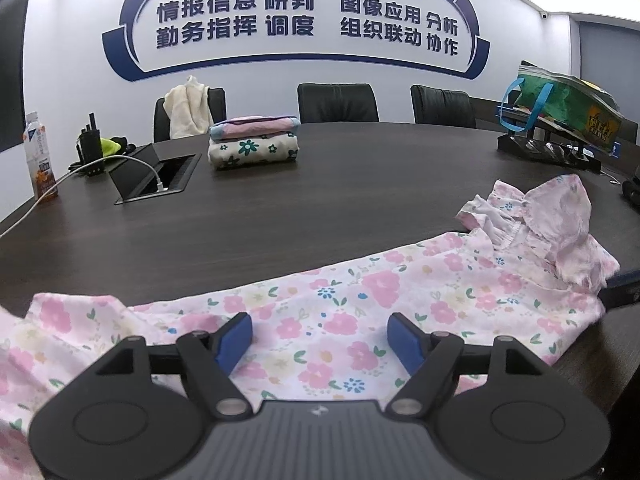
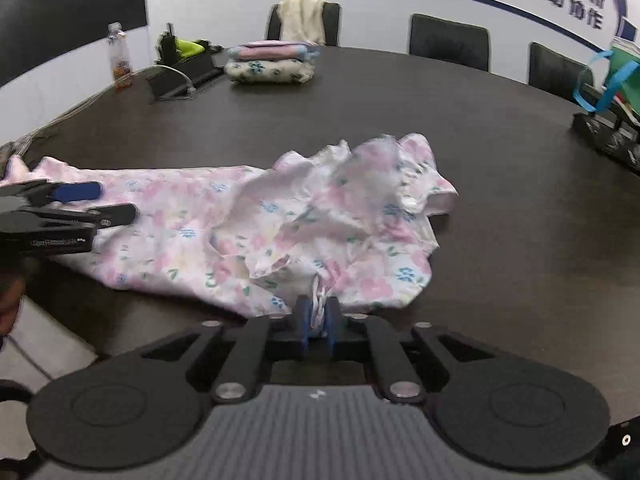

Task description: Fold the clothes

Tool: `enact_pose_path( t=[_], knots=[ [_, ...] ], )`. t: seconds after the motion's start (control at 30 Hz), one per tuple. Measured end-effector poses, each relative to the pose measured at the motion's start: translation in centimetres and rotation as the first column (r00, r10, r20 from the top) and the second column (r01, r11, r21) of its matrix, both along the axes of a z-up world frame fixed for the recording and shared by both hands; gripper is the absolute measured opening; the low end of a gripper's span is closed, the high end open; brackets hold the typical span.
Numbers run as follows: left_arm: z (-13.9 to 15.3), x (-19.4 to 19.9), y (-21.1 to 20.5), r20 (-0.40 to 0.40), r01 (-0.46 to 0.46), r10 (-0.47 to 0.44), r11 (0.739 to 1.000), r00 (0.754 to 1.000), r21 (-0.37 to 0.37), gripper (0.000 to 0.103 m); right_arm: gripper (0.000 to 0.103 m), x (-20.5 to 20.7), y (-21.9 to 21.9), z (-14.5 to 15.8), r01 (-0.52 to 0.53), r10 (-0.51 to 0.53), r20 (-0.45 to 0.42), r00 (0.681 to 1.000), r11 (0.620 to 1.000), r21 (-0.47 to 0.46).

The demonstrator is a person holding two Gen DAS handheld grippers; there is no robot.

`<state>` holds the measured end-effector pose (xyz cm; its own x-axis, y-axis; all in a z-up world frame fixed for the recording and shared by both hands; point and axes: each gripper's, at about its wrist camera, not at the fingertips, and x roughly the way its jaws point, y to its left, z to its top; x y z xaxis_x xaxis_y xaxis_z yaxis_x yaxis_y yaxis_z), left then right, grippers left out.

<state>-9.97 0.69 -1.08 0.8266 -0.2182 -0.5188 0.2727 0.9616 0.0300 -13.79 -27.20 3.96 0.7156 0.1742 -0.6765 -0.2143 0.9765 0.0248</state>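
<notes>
The right claw (image 2: 319, 312) grips the floral dress (image 2: 240, 220) edge; the left claw (image 1: 322, 334) hovers open. Pull gently, keeping the cloth flat on the table (image 2: 480, 140).

Pink floral garment (image 1: 360, 300) with blue and green specks on dark brown worktop (image 1: 320, 184); blue pads (image 1: 236, 340), black tools.

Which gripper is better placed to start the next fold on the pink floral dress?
Right. The right gripper is already shut on a bunched edge of the pink floral dress, ready to carry it over. The left gripper hangs open above the flat part, gripping nothing.
</notes>
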Motion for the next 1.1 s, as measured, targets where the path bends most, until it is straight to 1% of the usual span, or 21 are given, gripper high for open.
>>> enact_pose_path(
  t=[0.03,0.07,0.13,0.17,0.27,0.33,0.37,0.43,0.5,0.53,0.6,0.63,0.67,0.7,0.73,0.77,0.8,0.83,0.93,1.0,1.1],
  knots=[
    [0.0,-0.1,0.1,0.005,-0.002,0.002,1.000,1.000,-0.001,0.073,0.027,-0.2,-0.4,0.6,0.005,-0.005,0.023,1.000,1.000,0.020],
    [0.2,-0.5,0.2,0.019,0.001,-0.001,1.000,1.000,-0.007,0.073,0.030,-0.1,-0.9,1.1,0.019,-0.020,0.053,0.998,0.999,0.031],
    [0.7,-1.2,0.3,0.050,0.024,-0.023,0.999,0.999,-0.027,0.073,0.030,0.4,-1.9,1.6,0.057,-0.061,0.104,0.993,0.997,0.043],
    [1.1,-1.7,0.3,0.067,0.038,-0.035,0.999,0.997,-0.039,0.073,0.030,1.0,-2.4,1.5,0.070,-0.075,0.105,0.992,0.997,0.043],
    [2.1,-2.4,0.0,0.085,0.083,-0.075,0.993,0.994,-0.087,0.073,0.030,3.6,-3.0,0.0,0.012,-0.013,0.033,0.999,0.999,0.039],
    [2.7,-2.6,-0.5,0.075,0.127,-0.118,0.982,0.990,-0.138,0.073,0.029,4.4,-3.5,0.2,0.004,-0.007,0.058,0.998,0.999,0.047],
    [2.8,-2.5,-1.2,0.070,0.146,-0.138,0.979,0.988,-0.142,0.073,0.030,4.8,-3.7,0.3,0.003,-0.007,0.076,0.997,0.999,0.053],
    [2.7,-2.3,-2.7,0.060,0.184,-0.177,0.972,0.982,-0.144,0.073,0.030,5.4,-4.4,0.6,0.025,-0.031,0.104,0.994,0.998,0.066],
    [2.4,-2.2,-4.7,0.060,0.206,-0.200,0.972,0.978,-0.113,0.073,0.034,5.9,-4.4,0.3,0.032,-0.038,0.093,0.995,0.997,0.065],
    [2.2,-2.2,-5.6,0.061,0.224,-0.219,0.969,0.974,-0.100,0.073,0.040,6.2,-4.4,0.2,0.036,-0.041,0.086,0.995,0.997,0.063],
    [1.6,-2.1,-7.3,0.061,0.264,-0.260,0.962,0.964,-0.074,0.073,0.045,6.1,-3.9,0.2,0.028,-0.032,0.114,0.993,0.999,0.039],
    [1.3,-2.2,-8.0,0.057,0.270,-0.267,0.961,0.962,-0.056,0.073,0.052,6.1,-3.5,0.0,0.026,-0.028,0.126,0.992,1.000,0.014],
    [0.8,-2.2,-8.7,0.050,0.269,-0.267,0.963,0.962,-0.033,0.072,0.052,6.2,-3.1,-0.2,0.026,-0.024,0.136,0.990,1.000,-0.017],
    [0.4,-2.2,-9.1,0.045,0.267,-0.266,0.964,0.963,-0.016,0.072,0.050,6.3,-2.7,-0.5,0.027,-0.020,0.147,0.989,0.999,-0.048],
    [0.2,-2.3,-9.4,0.040,0.266,-0.265,0.964,0.963,-0.008,0.072,0.032,6.6,-2.4,-0.9,0.016,-0.006,0.145,0.989,0.998,-0.066],
    [-0.1,-2.2,-9.5,0.033,0.264,-0.264,0.965,0.964,-0.004,0.072,0.008,6.7,-2.2,-1.2,-0.004,0.013,0.131,0.991,0.998,-0.068],
    [-0.3,-2.1,-9.6,0.026,0.262,-0.262,0.965,0.965,-0.002,0.072,0.006,6.7,-2.2,-1.4,-0.027,0.033,0.114,0.993,0.998,-0.057],
    [-0.5,-2.0,-9.6,0.020,0.260,-0.260,0.966,0.965,0.001,0.072,0.006,6.5,-2.2,-1.3,-0.047,0.053,0.120,0.991,0.998,-0.046],
    [-0.9,-2.1,-9.3,0.017,0.256,-0.256,0.967,0.967,-0.001,0.072,0.006,5.6,-2.3,0.2,-0.111,0.109,0.181,0.977,0.994,0.003],
    [-1.0,-2.1,-9.2,0.018,0.254,-0.254,0.967,0.967,-0.003,0.072,0.006,5.3,-2.5,1.5,-0.173,0.158,0.219,0.963,0.984,0.050],
    [-1.0,-2.2,-9.2,0.022,0.252,-0.252,0.968,0.967,-0.004,0.072,0.006,5.5,-2.1,2.3,-0.258,0.233,0.218,0.948,0.961,0.096]
  ],
)
